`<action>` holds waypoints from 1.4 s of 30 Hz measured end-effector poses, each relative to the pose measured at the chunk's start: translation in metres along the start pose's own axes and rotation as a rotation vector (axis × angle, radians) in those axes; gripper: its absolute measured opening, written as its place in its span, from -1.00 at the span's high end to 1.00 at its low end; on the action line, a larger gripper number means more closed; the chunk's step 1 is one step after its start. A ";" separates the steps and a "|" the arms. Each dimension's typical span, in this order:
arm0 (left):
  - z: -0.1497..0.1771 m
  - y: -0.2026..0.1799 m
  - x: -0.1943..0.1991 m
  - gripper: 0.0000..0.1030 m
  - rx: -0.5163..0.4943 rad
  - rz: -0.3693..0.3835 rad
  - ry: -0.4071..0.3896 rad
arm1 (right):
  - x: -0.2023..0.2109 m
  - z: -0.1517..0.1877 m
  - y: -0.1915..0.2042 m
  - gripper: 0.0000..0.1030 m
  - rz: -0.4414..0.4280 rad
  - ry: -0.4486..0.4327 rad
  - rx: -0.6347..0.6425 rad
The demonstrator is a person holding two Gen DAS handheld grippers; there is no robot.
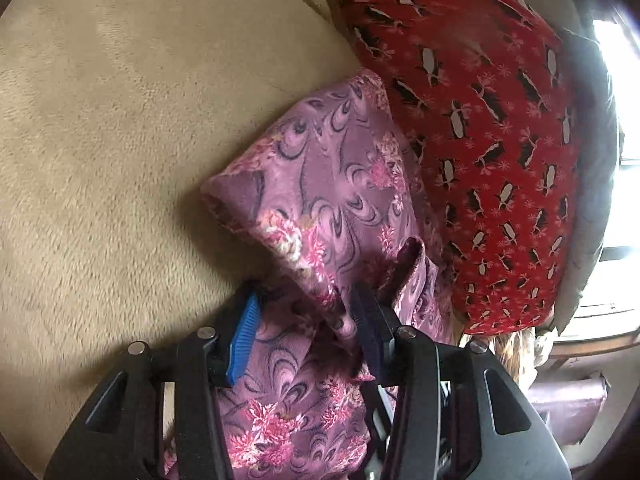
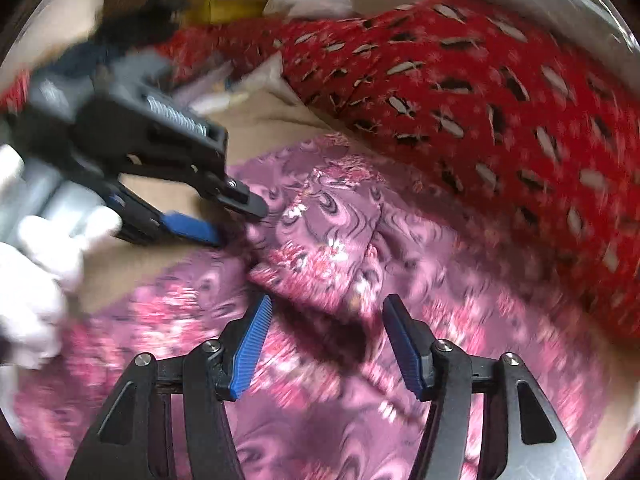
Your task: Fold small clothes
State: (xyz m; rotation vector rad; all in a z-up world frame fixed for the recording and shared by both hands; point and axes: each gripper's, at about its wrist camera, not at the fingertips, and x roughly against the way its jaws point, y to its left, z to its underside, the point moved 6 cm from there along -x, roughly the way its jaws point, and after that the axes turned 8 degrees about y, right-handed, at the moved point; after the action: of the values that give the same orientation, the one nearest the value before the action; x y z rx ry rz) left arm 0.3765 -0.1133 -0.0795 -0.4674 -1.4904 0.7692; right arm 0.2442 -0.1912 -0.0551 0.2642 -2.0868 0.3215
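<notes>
We are holding the left gripper with fingers parted around a bunched fold of the purple floral garment, lying on the beige blanket; the right gripper is hovering spread and empty (blurred view), so the fold risks slipping and bunching.

Both grippers' jaws apart.
</notes>
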 end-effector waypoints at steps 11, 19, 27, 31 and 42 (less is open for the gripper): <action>0.010 -0.006 0.004 0.13 -0.054 -0.049 -0.019 | 0.043 0.039 -0.120 0.77 -0.344 -0.176 -0.652; 0.031 -0.026 -0.002 0.03 -0.083 -0.066 0.001 | 0.046 0.163 -0.226 0.66 -0.397 -0.194 -1.141; 0.030 -0.032 -0.017 -0.20 -0.038 -0.048 0.014 | 0.060 0.201 -0.266 -0.20 -0.428 -0.333 -1.344; 0.026 -0.031 -0.017 -0.20 0.011 -0.020 0.025 | 0.034 0.171 -0.264 0.94 -0.384 -0.170 -1.224; 0.020 -0.024 -0.021 -0.20 0.035 -0.032 0.013 | 0.050 0.237 -0.280 0.87 -0.349 -0.171 -1.301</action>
State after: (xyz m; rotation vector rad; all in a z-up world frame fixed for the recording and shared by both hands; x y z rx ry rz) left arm 0.3623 -0.1481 -0.0758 -0.4206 -1.4673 0.7643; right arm 0.1162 -0.5369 -0.0950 -0.1488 -1.9454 -1.2664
